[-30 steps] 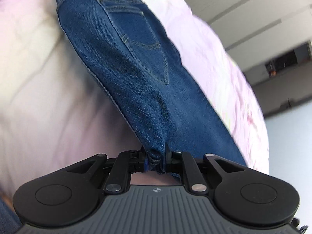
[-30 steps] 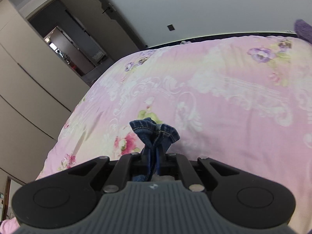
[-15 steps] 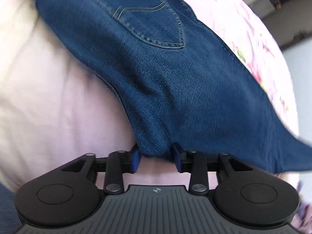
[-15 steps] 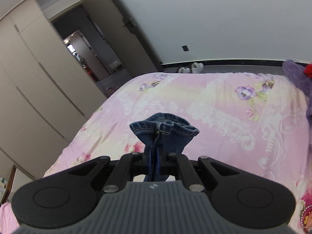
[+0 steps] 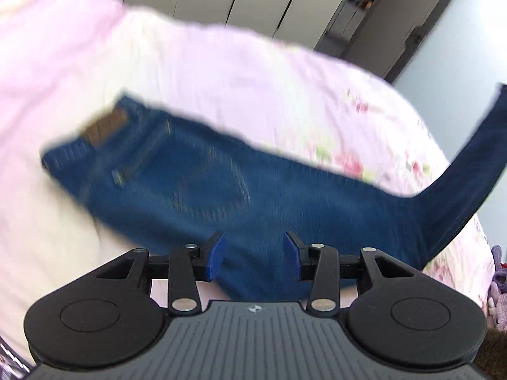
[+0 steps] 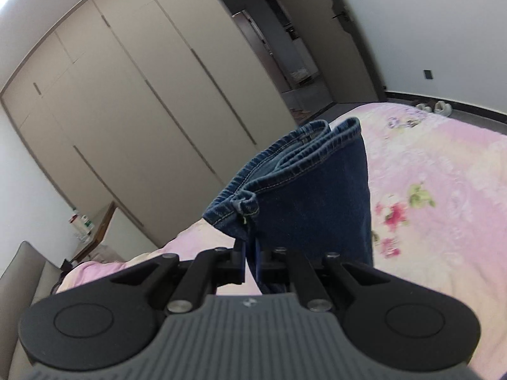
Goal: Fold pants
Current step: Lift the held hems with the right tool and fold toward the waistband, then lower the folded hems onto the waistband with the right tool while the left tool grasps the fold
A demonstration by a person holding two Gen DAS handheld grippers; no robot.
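Blue jeans [image 5: 196, 190] lie on the pink floral bedspread [image 5: 221, 72], waistband with brown patch [image 5: 106, 126] to the left, back pocket up. The legs run right and rise off the bed at the far right [image 5: 469, 171]. My left gripper [image 5: 253, 255] is open just above the jeans near the crotch, its blue pads apart. My right gripper [image 6: 251, 262] is shut on the stacked leg hems [image 6: 301, 186] and holds them up above the bed.
Beige wardrobe doors [image 6: 126, 110] line the wall beyond the bed. An open doorway [image 6: 285, 47] is at the back. A bedside table with bottles [image 6: 85, 224] and a grey headboard [image 6: 22, 272] stand at left. Slippers [image 6: 434, 106] lie on the floor.
My left gripper opened and let go of the jeans, which now lie flat on the bed. My right gripper lifted the hems higher and turned towards the wardrobe.
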